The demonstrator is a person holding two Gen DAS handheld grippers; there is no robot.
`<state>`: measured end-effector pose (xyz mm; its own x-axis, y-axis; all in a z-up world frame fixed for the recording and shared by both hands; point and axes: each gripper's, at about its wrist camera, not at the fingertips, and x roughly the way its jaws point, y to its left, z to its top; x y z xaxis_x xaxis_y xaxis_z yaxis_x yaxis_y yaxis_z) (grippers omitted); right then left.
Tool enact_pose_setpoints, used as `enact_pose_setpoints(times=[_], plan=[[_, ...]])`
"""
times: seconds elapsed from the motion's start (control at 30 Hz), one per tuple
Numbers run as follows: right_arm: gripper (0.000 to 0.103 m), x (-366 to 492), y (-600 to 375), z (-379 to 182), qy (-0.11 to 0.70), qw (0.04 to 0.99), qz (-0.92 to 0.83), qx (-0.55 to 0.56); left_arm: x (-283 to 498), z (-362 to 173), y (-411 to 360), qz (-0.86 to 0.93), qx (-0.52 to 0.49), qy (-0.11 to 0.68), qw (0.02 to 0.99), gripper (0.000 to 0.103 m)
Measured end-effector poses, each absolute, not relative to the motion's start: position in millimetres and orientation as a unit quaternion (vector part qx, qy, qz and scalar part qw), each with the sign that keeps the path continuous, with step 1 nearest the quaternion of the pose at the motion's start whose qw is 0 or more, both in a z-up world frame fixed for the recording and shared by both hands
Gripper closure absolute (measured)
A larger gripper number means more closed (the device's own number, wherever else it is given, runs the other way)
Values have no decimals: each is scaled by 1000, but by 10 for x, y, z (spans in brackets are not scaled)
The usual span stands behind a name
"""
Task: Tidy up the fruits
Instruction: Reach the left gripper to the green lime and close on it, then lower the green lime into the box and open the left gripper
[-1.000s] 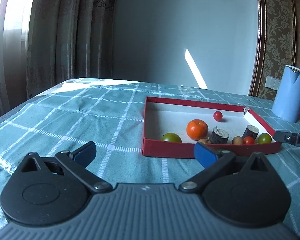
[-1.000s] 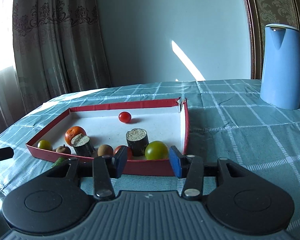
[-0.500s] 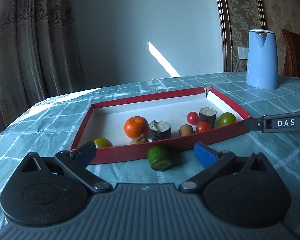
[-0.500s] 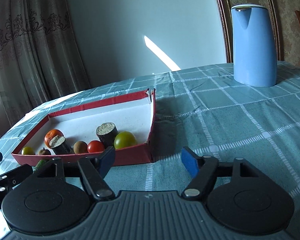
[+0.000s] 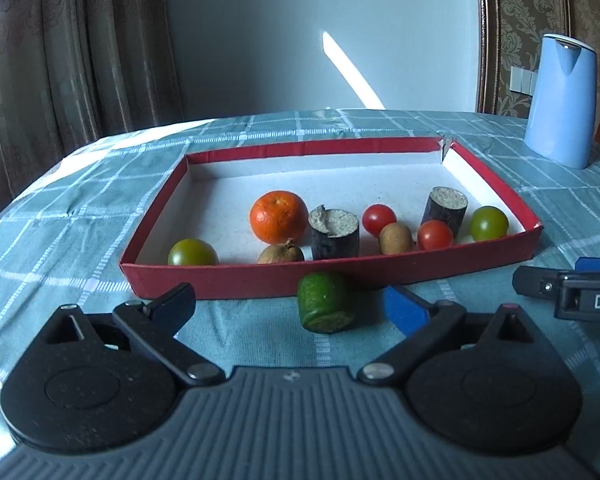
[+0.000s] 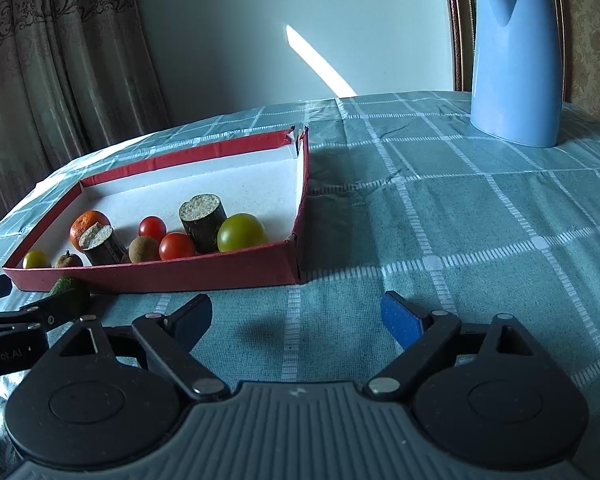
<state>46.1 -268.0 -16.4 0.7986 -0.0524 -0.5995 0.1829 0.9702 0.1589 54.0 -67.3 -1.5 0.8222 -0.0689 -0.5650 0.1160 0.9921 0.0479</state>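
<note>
Left wrist view: the left hand-held gripper (image 5: 288, 306), jaws wide and closing, flanks a short green cucumber piece (image 5: 326, 307) without touching it, on the checked table (image 5: 80, 240) against the red cardboard tray (image 5: 260, 282). The right hand-held gripper (image 6: 296, 314) is opening, empty.

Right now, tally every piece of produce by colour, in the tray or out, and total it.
Orange: 1
Red: 2
Green: 3
Brown: 2
Dark cut pieces: 2
Total: 10
</note>
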Motion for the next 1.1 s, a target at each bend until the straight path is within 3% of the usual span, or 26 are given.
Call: enact_pose_setpoints(times=[0.1,0.23,0.43,0.5,0.87,1.1], plan=[[11,459,-2677,-162,311,943,-62,105,670,-80,-591,-42,8,332,942,22],[11,466,-2672,-161,312,942,-63,102,660,-74,-575,-48,6,325,945,28],[11,466,-2673,-161,312,942,-63,101,596,-61,-646,-79,17,314,946,57],[10,466,-2673,-161,312,942,-63,102,567,-46,-647,-91,13,311,946,73],[10,471,-2662,-160,313,942,-63,99,395,287,-320,-87,-19,261,961,75],[8,477,-2656,-161,315,942,-61,97,784,480,-181,-59,-21,257,964,75]])
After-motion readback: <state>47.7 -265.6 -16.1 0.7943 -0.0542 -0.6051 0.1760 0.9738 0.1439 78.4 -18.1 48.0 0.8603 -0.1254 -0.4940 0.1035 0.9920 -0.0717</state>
